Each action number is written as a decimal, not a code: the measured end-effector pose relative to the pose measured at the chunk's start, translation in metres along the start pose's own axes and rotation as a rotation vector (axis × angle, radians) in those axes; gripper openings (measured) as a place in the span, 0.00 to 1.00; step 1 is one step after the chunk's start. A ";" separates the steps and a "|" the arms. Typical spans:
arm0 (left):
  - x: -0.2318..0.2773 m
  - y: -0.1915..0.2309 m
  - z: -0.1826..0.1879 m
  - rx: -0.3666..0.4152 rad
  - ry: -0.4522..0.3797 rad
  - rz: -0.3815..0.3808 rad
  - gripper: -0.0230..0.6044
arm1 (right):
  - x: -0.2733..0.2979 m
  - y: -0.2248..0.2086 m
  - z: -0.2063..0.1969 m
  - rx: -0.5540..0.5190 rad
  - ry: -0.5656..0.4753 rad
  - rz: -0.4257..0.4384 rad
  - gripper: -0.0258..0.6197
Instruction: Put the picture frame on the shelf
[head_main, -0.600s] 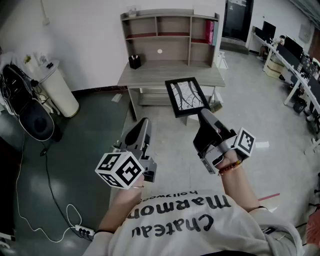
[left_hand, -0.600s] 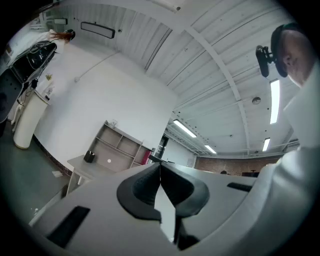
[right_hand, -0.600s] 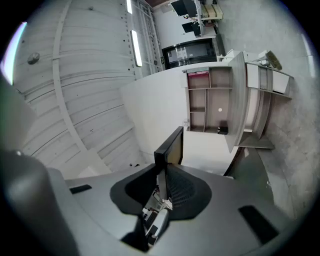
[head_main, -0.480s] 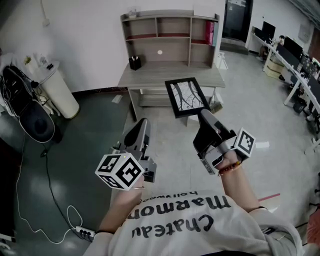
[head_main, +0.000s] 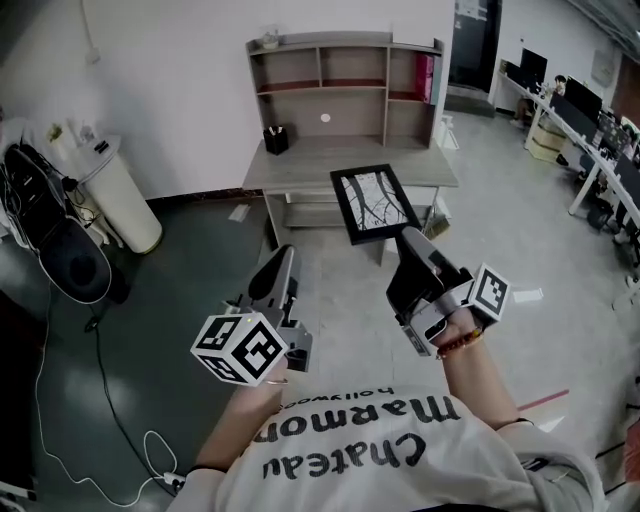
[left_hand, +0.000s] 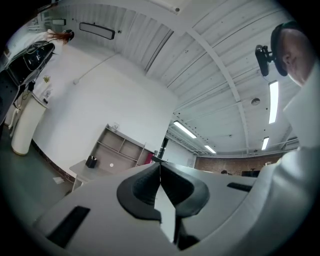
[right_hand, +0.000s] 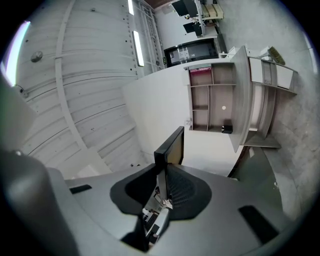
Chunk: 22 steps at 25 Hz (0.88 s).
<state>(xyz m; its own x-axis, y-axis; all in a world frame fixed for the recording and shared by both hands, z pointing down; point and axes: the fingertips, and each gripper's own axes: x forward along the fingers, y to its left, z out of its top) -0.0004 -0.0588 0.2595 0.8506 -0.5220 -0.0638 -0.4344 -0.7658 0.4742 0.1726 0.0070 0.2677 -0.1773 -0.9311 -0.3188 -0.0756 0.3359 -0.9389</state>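
Observation:
The black picture frame (head_main: 375, 203) with a white branching print is held tilted over the floor in front of the grey desk (head_main: 350, 165), gripped by its lower edge. My right gripper (head_main: 405, 235) is shut on it. In the right gripper view the frame's edge (right_hand: 170, 146) stands up between the closed jaws of the right gripper (right_hand: 162, 172). My left gripper (head_main: 285, 255) points forward beside it, shut and empty; in its own view the left gripper (left_hand: 160, 167) shows its jaws meeting. The shelf unit (head_main: 345, 85) stands on the desk against the wall.
A black pen holder (head_main: 277, 138) stands on the desk's left part. Left of the desk are a white cylindrical bin (head_main: 125, 200) and a dark chair (head_main: 60, 240), with a cable (head_main: 90, 400) on the floor. Office desks (head_main: 600, 150) line the right side.
The desk and shelf look slightly nearer and lower in the head view. Both grippers and the frame keep the same pose relative to each other.

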 end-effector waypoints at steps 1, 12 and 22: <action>0.001 0.013 0.006 0.000 0.002 -0.006 0.06 | 0.013 -0.004 -0.007 -0.003 0.002 0.006 0.15; -0.006 0.097 0.020 -0.016 0.038 -0.064 0.06 | 0.090 -0.041 -0.067 -0.013 0.037 0.015 0.16; 0.003 0.143 0.010 -0.064 0.044 -0.014 0.06 | 0.120 -0.083 -0.070 0.004 0.086 -0.039 0.16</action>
<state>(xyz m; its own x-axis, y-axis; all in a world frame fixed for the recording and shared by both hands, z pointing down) -0.0627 -0.1737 0.3182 0.8693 -0.4931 -0.0334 -0.4032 -0.7467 0.5289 0.0893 -0.1228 0.3158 -0.2576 -0.9277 -0.2703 -0.0803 0.2993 -0.9508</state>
